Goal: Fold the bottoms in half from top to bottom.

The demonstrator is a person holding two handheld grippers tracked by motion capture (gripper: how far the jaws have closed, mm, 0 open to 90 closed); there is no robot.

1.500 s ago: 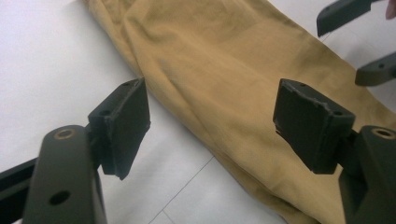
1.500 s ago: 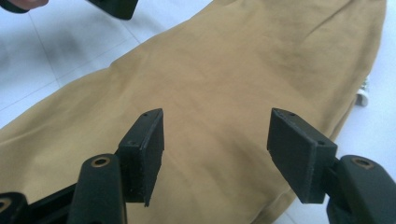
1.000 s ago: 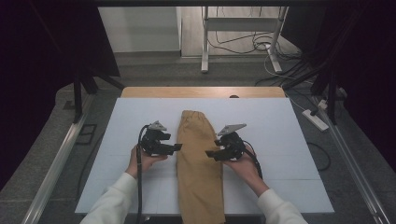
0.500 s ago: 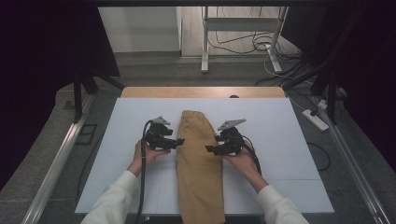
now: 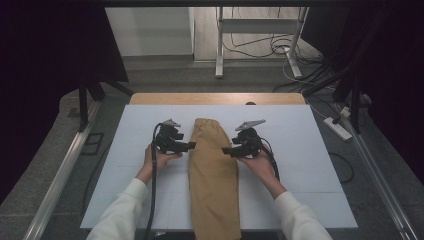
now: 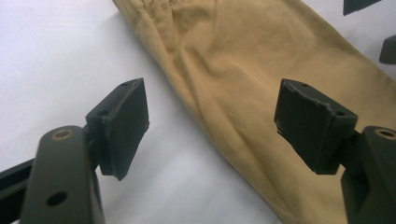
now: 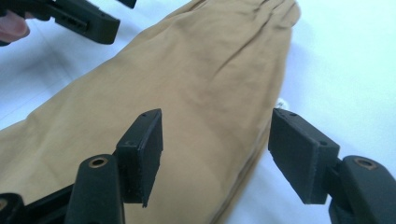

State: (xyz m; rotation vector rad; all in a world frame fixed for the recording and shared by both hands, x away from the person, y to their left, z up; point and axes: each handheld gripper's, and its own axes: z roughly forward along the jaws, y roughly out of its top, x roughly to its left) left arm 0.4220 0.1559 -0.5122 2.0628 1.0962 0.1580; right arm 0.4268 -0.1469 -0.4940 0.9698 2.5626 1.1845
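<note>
Here, from the high view, tan folded trousers (image 5: 214, 180) are lying lengthwise down the white table (image 5: 310, 170), running from twelve to six o'clock, with the left gripper (image 5: 189, 146) hovering at their nine o'clock and the right gripper (image 5: 226, 150) at their three, both pointing inward. In the left gripper view, the jaws are standing apart, gripping nothing, straddling the cloth's edge. In the right gripper view, the jaws are likewise gaping, empty, above the trousers' other edge.
</note>
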